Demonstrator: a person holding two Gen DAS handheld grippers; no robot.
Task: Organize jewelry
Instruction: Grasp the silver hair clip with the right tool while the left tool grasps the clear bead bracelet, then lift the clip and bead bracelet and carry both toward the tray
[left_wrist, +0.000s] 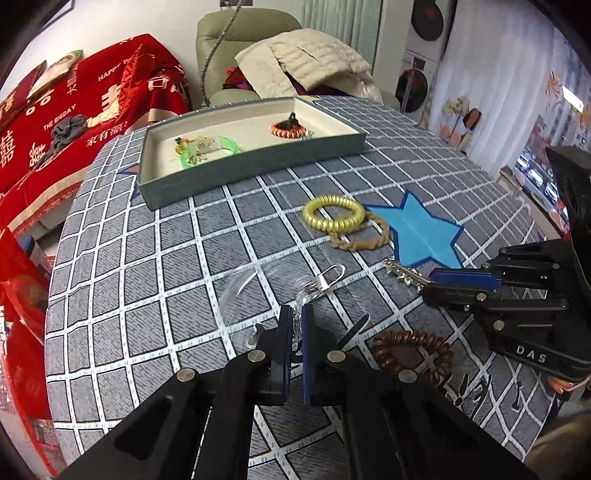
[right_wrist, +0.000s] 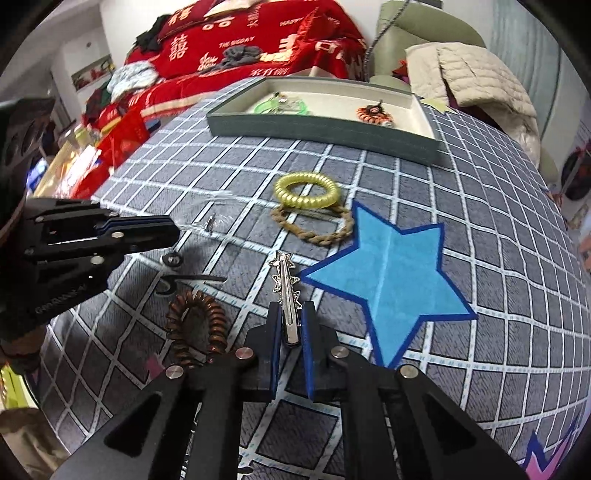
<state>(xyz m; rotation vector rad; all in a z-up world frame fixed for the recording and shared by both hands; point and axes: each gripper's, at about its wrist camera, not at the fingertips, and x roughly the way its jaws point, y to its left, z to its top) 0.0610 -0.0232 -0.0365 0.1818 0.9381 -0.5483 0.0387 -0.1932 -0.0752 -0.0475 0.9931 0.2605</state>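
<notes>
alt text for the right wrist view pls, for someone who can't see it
The right gripper is closed on a silver star hair clip above a grey checked tablecloth. Ahead lie a yellow coil bracelet, a braided tan bracelet and a grey tray; the left gripper is at left.

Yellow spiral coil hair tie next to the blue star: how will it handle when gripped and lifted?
The yellow spiral coil hair tie looks like springy plastic coil, so it will probably squash and stretch between the fingers rather than stay rigid. Its glossy surface may slip. It overlaps the tan braided cord bracelet, so lifting could drag that along. Likely light for its size.
</notes>
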